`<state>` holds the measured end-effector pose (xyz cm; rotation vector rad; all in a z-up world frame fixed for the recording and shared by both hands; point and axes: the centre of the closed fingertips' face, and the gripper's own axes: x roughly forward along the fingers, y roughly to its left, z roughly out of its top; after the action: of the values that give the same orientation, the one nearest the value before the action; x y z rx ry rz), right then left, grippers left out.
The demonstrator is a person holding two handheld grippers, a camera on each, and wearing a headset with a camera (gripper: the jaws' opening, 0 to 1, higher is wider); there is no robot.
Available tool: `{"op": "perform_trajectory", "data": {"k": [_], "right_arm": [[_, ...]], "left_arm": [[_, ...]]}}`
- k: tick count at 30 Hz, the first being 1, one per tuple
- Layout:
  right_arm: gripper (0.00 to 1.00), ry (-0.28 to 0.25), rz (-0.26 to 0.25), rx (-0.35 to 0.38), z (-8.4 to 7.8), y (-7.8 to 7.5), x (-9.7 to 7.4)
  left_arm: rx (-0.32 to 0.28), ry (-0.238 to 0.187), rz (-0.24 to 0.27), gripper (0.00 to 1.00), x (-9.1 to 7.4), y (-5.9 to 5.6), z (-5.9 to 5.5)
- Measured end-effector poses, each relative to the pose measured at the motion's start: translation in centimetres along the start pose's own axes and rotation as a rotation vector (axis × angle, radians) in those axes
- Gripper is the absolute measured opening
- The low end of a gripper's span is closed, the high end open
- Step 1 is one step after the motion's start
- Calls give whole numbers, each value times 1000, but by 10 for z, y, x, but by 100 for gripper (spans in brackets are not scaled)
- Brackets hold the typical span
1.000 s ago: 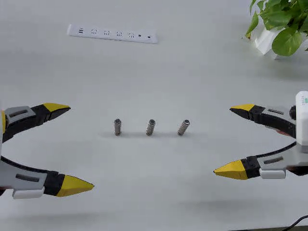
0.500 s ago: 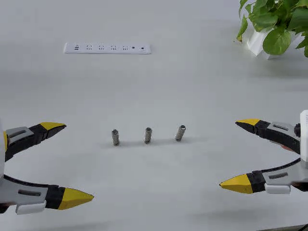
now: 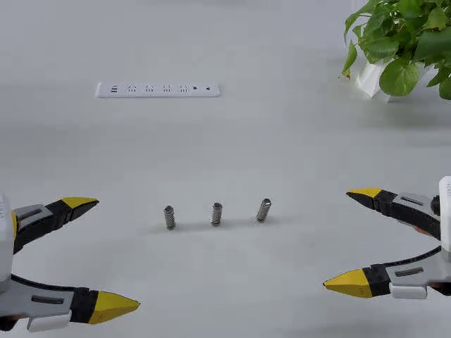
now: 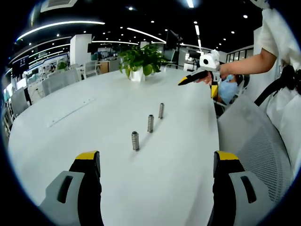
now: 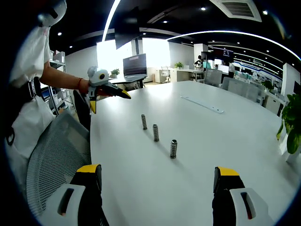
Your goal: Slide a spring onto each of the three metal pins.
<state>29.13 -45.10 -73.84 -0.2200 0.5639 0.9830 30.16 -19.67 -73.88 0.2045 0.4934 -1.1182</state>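
Both my claws are spread wide and hold nothing. My left claw [image 3: 116, 253] hovers over the near left of the table [image 3: 296, 141], and my right claw [image 3: 337, 238] hovers over the near right.

The three pins stand in a row that runs left to right between the claws and a little farther out than their tips. The left pin [image 3: 168, 209] is the one closest to my left claw, and the right pin [image 3: 266, 202] is closest to my right claw. The middle pin [image 3: 216, 206] is about equally far from both. In each gripper view the row leads away from that claw towards the other one.

Each pin's long axis is upright, though the right pin seems to lean a little to the right. That may only be the angle I am looking from. All three springs [image 3: 216, 216] look as if they are already on, with coils wrapping each shaft below a dark cap. I judge the threading done.

If a coil needs seating, the move is straight down along the pin, with each claw reaching inward and slightly away to the pin at its own end. The power strip [image 3: 158, 89] and the plant [image 3: 398, 39] lie far back, well apart from the row.
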Motion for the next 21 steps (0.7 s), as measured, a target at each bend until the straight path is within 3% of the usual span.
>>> {"op": "perform_trajectory", "data": {"k": [21], "right_arm": [[98, 10, 5, -11, 3, 3, -4]], "left_arm": [[10, 1, -5, 99, -2, -2, 2]]}}
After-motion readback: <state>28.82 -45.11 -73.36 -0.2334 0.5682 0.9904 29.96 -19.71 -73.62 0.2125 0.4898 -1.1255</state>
